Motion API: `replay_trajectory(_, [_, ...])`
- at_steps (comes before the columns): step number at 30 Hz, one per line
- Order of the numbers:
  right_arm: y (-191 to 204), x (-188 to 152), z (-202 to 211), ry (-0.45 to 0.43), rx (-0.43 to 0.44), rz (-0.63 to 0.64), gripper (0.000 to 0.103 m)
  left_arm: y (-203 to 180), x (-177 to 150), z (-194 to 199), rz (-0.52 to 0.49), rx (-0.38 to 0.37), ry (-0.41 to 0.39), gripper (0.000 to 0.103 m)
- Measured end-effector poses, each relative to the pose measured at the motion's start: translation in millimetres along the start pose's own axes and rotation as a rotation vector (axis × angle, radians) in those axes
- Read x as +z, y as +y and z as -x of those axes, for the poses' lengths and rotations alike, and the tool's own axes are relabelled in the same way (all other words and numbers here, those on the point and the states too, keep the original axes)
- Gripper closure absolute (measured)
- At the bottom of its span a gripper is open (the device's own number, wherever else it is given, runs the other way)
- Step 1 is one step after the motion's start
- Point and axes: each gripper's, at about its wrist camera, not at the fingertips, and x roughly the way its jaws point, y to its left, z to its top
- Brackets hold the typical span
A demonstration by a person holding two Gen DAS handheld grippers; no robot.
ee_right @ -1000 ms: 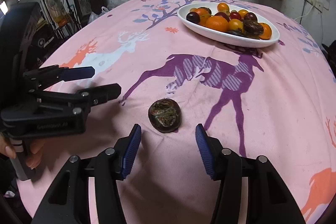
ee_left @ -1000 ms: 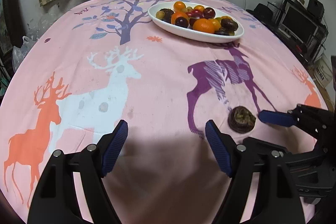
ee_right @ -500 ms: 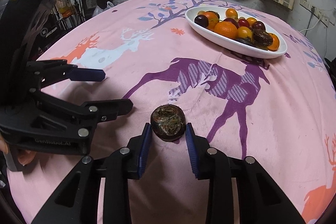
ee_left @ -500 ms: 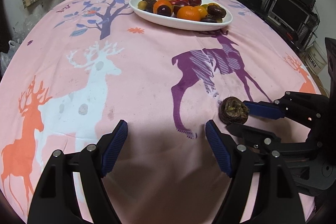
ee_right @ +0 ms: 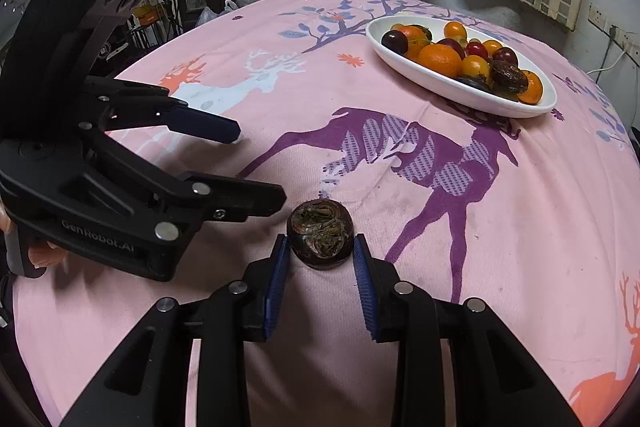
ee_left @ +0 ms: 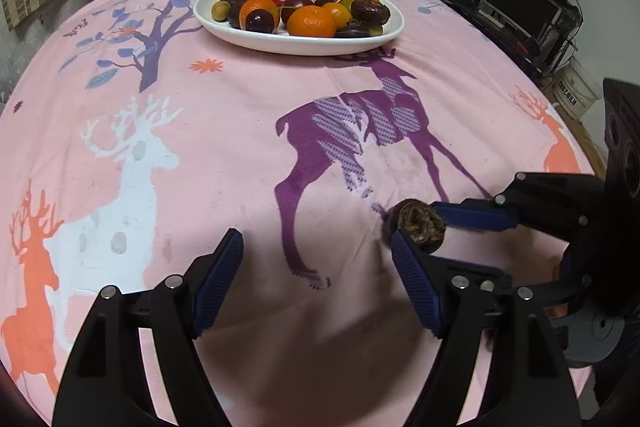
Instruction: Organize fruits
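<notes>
A dark brown, wrinkled round fruit (ee_right: 320, 233) lies on the pink deer-print cloth, and my right gripper (ee_right: 320, 239) is shut on it, its blue pads pressing both sides. In the left wrist view the same fruit (ee_left: 418, 226) shows at the right, partly behind my left gripper's right finger. My left gripper (ee_left: 316, 239) hangs open over the cloth with nothing between its fingers; it stands just left of the fruit in the right wrist view (ee_right: 250, 167). A white oval plate (ee_left: 280, 45) at the far side holds several oranges, plums and dark fruits.
The pink cloth (ee_left: 224, 155) covers the whole table, bare between the grippers and the plate (ee_right: 460, 95). A striped curtain hangs behind. Shelves with a monitor (ee_left: 520, 3) stand off the table's right edge.
My right gripper's jaws closed from wide apart onto the dark fruit. My left gripper drifted sideways and turned, ending closer to the fruit and the right gripper, still open.
</notes>
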Motion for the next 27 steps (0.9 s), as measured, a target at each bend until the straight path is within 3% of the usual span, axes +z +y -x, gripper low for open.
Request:
replay_trajectory(3, [1.0,-0.7,0.1,-0.004,-0.004,0.004,0.07,-4.2,3.4,-5.0,0.032,-0.047,0.026,0.028])
replay_trajectory(11, [-0.1,-0.6,-0.2,-0.008,-0.005,-0.001,0.069,-20.0,4.5,-11.9,0.034,-0.076,0.044,0.028])
replay_trajectory(20, [-1.2,-0.8,-0.6,-0.013,0.011,-0.026,0.069,-24.0,4.3,-14.1,0.038,-0.132,0.011,0.03])
replay_trajectory(21, [-0.9,-0.6,-0.8,-0.015,0.022,-0.029,0.07,-26.1,4.8,-14.5,0.031,-0.133,0.002,0.035])
replay_trajectory(22, [-0.2,-0.5,-1.0,-0.015,0.021,-0.033,0.069,-27.5,5.0,-14.5,0.027,-0.15,-0.001,0.049])
replay_trajectory(24, [-1.8,0.0,-1.0,-0.017,0.019,-0.044,0.07,-28.3,6.8,-13.4,0.035,-0.219,0.014,0.067])
replay_trajectory(27, [-4.5,1.0,1.9,-0.035,0.033,-0.07,0.07,-28.1,6.8,-10.7,0.036,-0.221,-0.007,0.068])
